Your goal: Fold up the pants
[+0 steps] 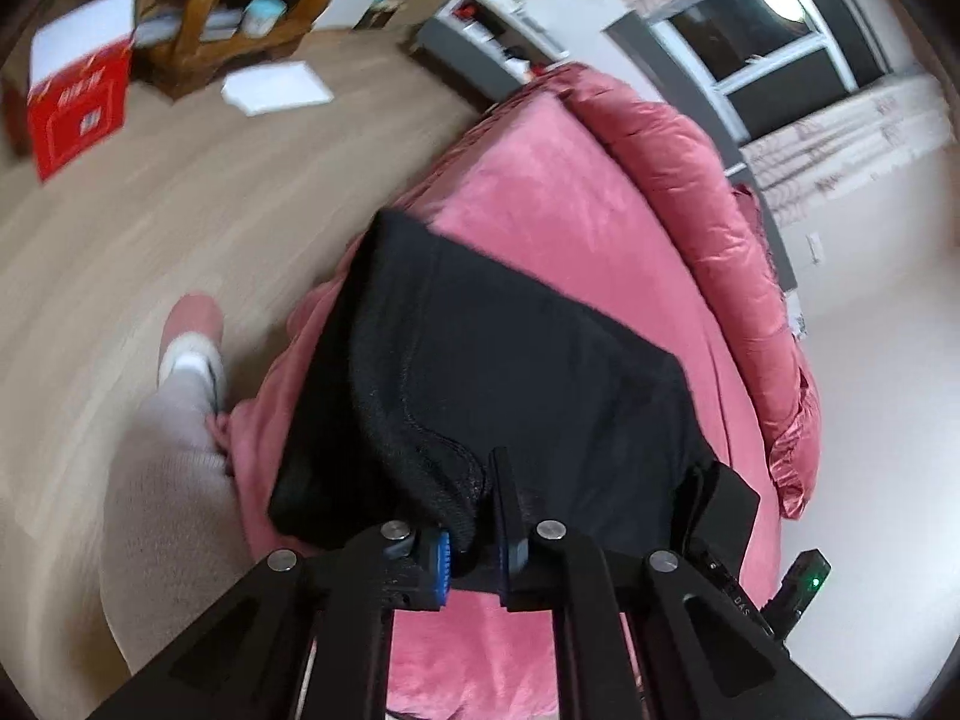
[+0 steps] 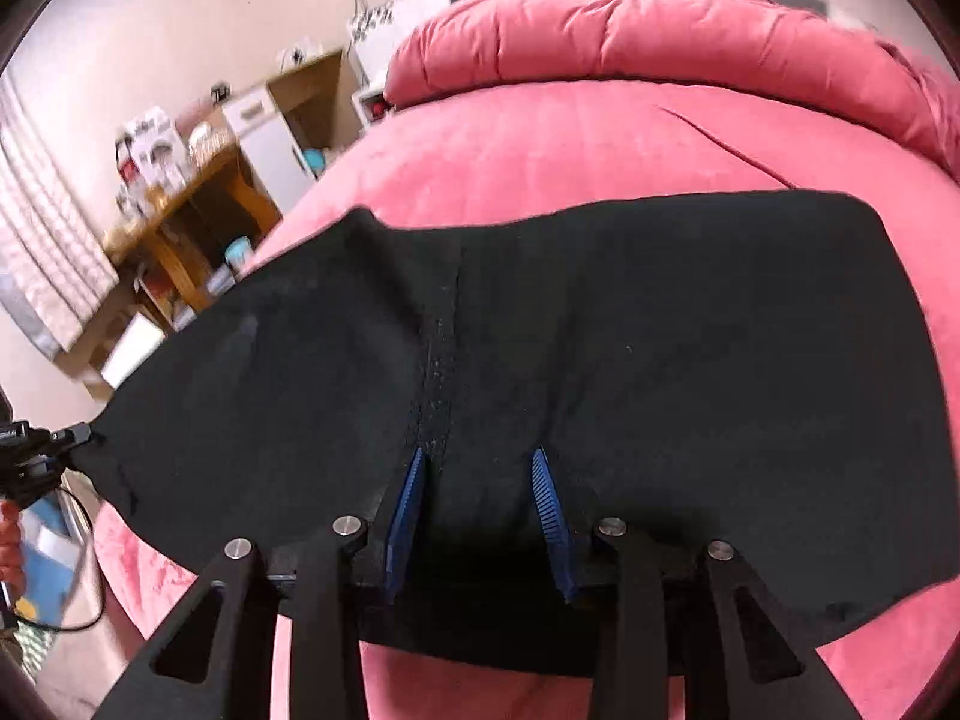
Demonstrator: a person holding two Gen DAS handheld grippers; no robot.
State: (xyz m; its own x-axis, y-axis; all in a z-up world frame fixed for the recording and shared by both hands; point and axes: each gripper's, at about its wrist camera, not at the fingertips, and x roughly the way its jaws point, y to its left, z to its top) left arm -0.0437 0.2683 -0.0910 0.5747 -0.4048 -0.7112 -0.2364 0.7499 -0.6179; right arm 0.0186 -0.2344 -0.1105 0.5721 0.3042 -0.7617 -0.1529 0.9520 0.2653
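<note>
Pants [image 1: 510,372], black, lie on the pink bed [image 1: 540,180] at its near edge; the left gripper [image 1: 474,546] pinches their thick hem. In the right view, the right gripper [image 2: 480,480] stands apart, its fingers [image 2: 408,498] pressing on the pants [image 2: 600,330].

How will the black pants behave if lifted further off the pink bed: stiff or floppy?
Likely floppy: the black pants sag between the left tool and right tool. Probably light, since small pinches carry them. The knit edge looks grippy against the pink bed, so sliding seems unlikely.
</note>
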